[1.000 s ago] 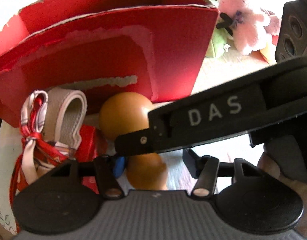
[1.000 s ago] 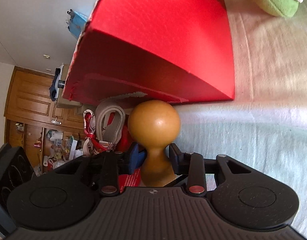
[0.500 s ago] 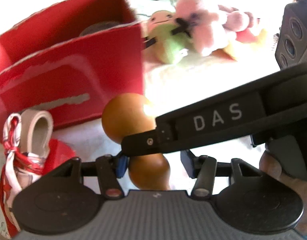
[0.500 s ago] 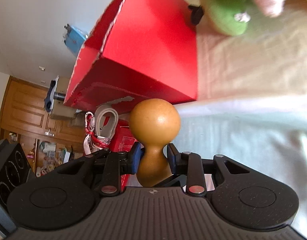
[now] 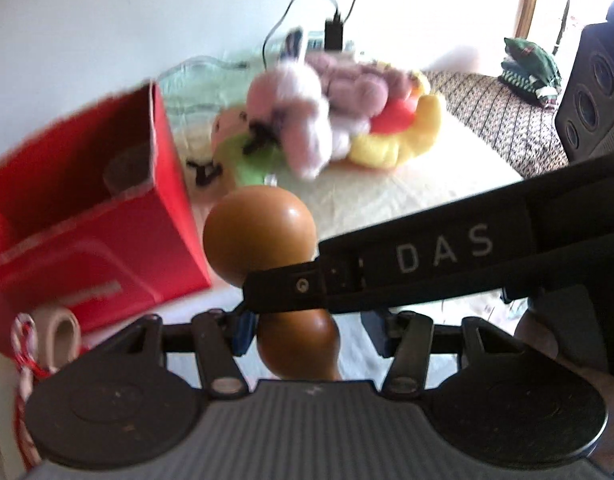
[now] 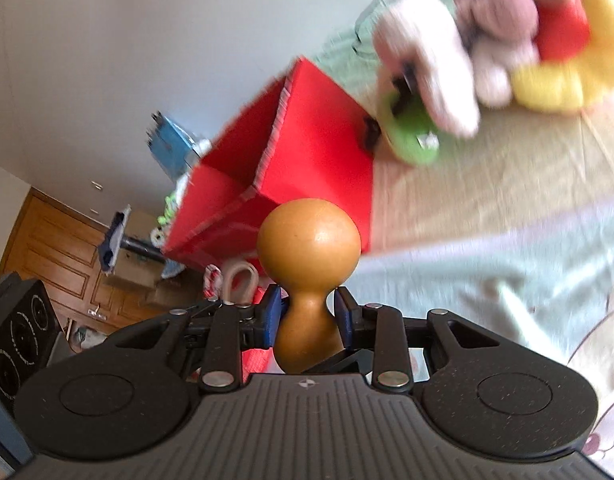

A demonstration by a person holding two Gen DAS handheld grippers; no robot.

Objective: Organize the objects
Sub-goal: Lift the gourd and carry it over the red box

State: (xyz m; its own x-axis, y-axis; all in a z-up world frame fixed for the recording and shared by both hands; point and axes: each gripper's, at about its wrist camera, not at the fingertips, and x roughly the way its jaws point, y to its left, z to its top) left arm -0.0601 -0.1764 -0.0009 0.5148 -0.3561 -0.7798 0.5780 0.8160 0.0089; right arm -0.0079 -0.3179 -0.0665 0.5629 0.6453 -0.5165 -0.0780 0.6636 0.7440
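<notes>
Blurred plush toys (image 6: 487, 52) behind; right claw (image 6: 307, 316) clamps gourd (image 6: 309, 240), left claw (image 5: 307, 330) apart.

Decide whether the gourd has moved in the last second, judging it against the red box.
Yes. The gourd, clamped in the right hand-held gripper, has come up and away from the red box, whose open top now shows.

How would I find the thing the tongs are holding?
Find the big red cardboard box on the cloth-covered bed. Just in front of it, the right tongs pinch the narrow waist of a smooth, glossy brown gourd-shaped wooden object. Unlike the fuzzy plush toys behind, it is hard and shiny.
</notes>
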